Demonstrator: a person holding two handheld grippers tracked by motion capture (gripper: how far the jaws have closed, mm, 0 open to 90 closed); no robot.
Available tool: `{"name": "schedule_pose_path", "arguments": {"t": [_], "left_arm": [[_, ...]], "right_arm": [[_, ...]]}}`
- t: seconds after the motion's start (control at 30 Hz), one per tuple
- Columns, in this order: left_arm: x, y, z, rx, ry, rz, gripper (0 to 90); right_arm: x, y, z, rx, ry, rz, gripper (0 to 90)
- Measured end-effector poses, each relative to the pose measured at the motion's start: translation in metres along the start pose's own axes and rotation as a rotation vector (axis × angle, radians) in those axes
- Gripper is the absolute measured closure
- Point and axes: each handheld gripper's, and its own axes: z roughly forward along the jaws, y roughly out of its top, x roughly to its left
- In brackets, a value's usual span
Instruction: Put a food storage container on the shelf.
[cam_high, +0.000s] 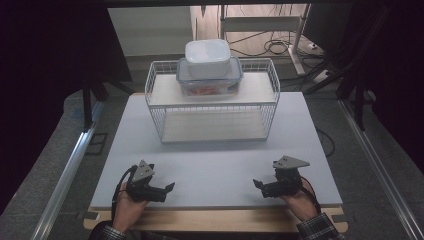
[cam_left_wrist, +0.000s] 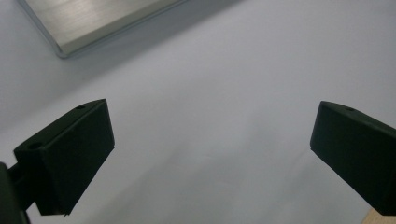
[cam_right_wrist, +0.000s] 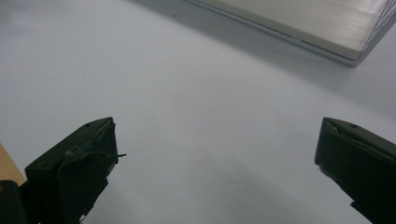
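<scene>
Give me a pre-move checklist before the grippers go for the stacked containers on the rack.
1. Left gripper open and empty: ok.
2. Right gripper open and empty: ok.
3. White container sits level on the clear container: ok.
4. Both containers on the top shelf of the wire rack: ok.
5. Board between grippers and rack free of obstacles: ok.
6. Clear container's lid latched: cannot tell.

White wire rack (cam_high: 212, 107) sat at table (cam_high: 210, 165) far edge. Blue-lidded clear container (cam_high: 210, 77) was on rack's top shelf, white lidded box (cam_high: 208, 57) stacked on it. Cables (cam_high: 272, 47) lay behind rack.
</scene>
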Motion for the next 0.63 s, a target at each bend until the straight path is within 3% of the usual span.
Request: {"name": "schedule_pose_path", "arguments": {"t": [0.47, 0.63], "left_arm": [[0.0, -0.004, 0.013, 0.099, -0.011, 0.012, 0.0], [0.0, -0.003, 0.014, 0.097, -0.009, 0.013, 0.0]], "right_arm": [[0.002, -0.007, 0.013, 0.087, 0.022, -0.016, 0.0], [0.003, -0.007, 0.015, 0.101, 0.019, -0.027, 0.0]]}}
